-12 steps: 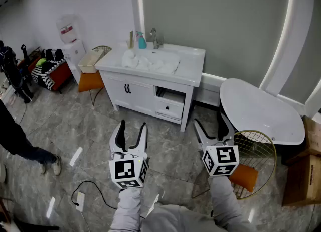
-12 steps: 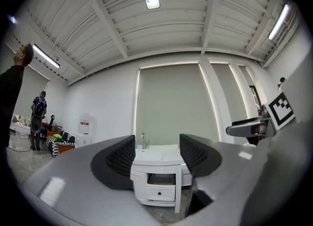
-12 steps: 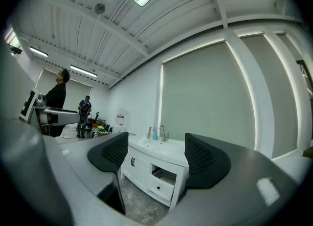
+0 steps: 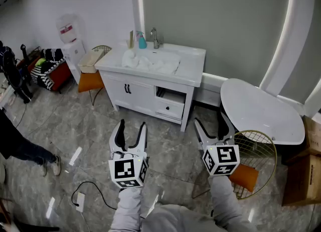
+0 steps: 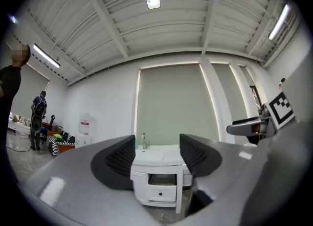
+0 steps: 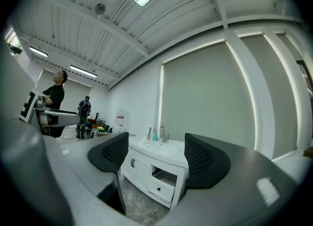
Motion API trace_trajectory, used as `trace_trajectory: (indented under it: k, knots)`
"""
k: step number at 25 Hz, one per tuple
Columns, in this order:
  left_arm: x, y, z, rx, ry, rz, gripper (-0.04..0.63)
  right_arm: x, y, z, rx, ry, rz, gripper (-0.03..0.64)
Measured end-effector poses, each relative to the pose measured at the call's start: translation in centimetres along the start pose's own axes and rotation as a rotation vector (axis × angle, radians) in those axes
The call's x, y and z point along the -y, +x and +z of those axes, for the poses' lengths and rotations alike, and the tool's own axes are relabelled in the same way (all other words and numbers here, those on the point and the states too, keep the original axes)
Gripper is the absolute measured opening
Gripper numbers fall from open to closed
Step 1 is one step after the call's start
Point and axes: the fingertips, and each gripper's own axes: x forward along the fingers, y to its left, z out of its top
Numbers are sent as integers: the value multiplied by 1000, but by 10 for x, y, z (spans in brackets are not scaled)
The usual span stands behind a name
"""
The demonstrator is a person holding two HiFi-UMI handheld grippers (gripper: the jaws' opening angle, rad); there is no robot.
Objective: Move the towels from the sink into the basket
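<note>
White towels point(image 4: 150, 63) heaped in sink point(image 4: 176, 56) at 12 o'clock, well apart from left gripper point(image 4: 132, 126) and right gripper point(image 4: 209, 124), fingers released, empty. Possible risk: loose towel trailing, missing basket point(image 4: 251, 132) at 4 o'clock.

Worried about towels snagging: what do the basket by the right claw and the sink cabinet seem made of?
The basket looks like thin gold-finished metal wire: an open, see-through grid. Its orange liner is probably fabric. The sink cabinet seems white-painted wood or laminate, smooth and matte; its top looks like glossy ceramic, though uncertain.
</note>
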Motion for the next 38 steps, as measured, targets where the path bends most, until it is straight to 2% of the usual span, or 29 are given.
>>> trace_trajectory:
  k: [9,23,29,38]
  knots:
    - [-16,10,-4,-4,4,-17,311,-10,11,12,68,53,2,362]
    - [-52,59,-25,-20,7,-58,311,-17,64,-4,33,32,-40,362]
    - [-58,114,-47,-36,7,-50,311,3,120,-23,22,37,-27,362]
    - [-63,239,-67,-43,20,-14,311,52,248,-42,11,52,36,362]
